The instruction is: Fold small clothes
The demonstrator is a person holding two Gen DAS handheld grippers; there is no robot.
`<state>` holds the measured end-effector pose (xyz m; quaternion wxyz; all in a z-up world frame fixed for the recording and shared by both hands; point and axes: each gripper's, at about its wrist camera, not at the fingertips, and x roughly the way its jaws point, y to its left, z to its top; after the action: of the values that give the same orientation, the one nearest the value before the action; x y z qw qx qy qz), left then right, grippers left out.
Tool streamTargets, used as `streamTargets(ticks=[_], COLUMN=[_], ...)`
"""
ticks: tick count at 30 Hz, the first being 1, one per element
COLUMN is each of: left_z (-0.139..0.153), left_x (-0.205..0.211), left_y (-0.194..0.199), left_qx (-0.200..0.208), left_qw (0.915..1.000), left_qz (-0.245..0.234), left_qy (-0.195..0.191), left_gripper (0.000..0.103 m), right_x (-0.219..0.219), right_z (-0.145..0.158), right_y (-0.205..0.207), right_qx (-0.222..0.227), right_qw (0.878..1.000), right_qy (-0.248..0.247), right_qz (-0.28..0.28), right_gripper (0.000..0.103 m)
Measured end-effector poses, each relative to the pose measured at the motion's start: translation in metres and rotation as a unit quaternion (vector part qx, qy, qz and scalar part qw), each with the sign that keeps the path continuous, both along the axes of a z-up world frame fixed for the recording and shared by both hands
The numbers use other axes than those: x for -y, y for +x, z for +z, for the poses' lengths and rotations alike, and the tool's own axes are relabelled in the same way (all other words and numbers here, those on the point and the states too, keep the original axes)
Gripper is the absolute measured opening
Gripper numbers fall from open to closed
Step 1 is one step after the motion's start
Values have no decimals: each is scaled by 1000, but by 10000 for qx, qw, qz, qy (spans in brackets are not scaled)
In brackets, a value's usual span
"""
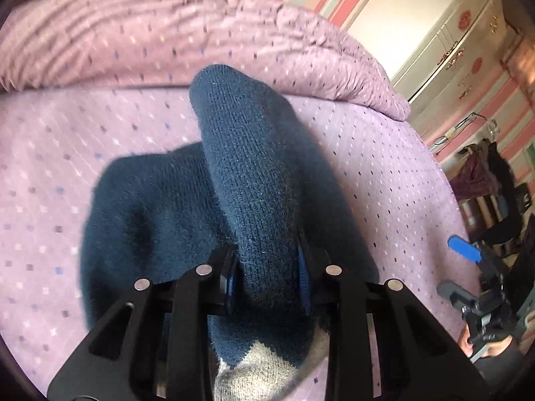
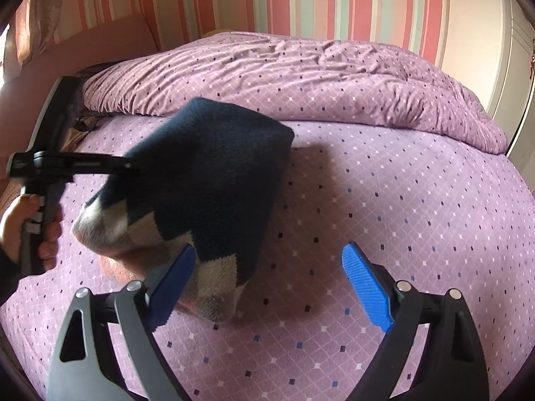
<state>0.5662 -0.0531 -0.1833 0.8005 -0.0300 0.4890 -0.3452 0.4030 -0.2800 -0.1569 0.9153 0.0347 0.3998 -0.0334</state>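
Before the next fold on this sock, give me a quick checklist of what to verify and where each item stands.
1. Left gripper clamped on the navy knitted sock with grey diamond pattern: ok.
2. Sock lifted off the purple dotted bedsheet: partly, lower end looks resting.
3. Right gripper open and empty: ok.
4. Right fingers clear of the sock: not ok, left finger overlaps it.
5. Sock lying flat: not ok, bunched.
6. Second sock inside the bundle: cannot tell.

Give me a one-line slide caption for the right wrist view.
Left gripper lifts a navy sock off the purple bedsheet while the right gripper waits open.
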Motion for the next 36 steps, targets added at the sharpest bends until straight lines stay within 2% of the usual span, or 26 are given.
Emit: streamTargets(ticks=[2,4,7,10,15,21,22,25,27,28,29,31,32,36], left_z=[7,9,5,-12,-64,-71,-71,-77,-74,-71,-64,-47,-37,-2], left_x=[-16,-28,-54,-78,-102,-96,-94,-100,-106,-108,-108,-107,-108,-99], left_y=[-9,-19,-29,-31,-34,-17,-16,-7,-7,-9,-13,-24,-31,-61], left_qx=[5,81,-17,-269,-566,-537,-567,-623,-671,-649,-522,-197,-58,274], left_qw=[9999,9993,9982,9964,9923,9944,9943,9932,9936,9936,9937,9925,9919,9911], left_qz=[121,240,452,654,846,673,630,720,766,786,803,883,939,1073], left_qy=[48,276,402,472,701,616,643,668,498,488,580,827,856,746], left_gripper=[27,27,27,27,31,37,43,72,72,73,73,75,82,85], right_x=[-3,-9,-20,-30,-46,-76,-80,-101,-112,-114,-115,-113,-111,-100], right_z=[2,6,9,11,-3,2,4,4,2,1,-2,-8,-9,-10], right_y=[2,5,8,11,19,27,28,34,37,39,41,43,43,39], right_qx=[27,83,118,188,87,265,292,250,235,174,77,-49,-75,-55], right_qw=[10000,9999,9998,9995,9994,9976,9970,9936,9906,9898,9894,9892,9893,9917], right_qy=[47,75,33,20,82,-175,-163,-422,-634,-649,-619,-561,-547,-379], right_qz=[18,58,164,240,339,612,693,1017,1190,1256,1312,1355,1348,1231], right_gripper=[90,90,90,90,90,90,90,89,80,67,60,57,57,57])
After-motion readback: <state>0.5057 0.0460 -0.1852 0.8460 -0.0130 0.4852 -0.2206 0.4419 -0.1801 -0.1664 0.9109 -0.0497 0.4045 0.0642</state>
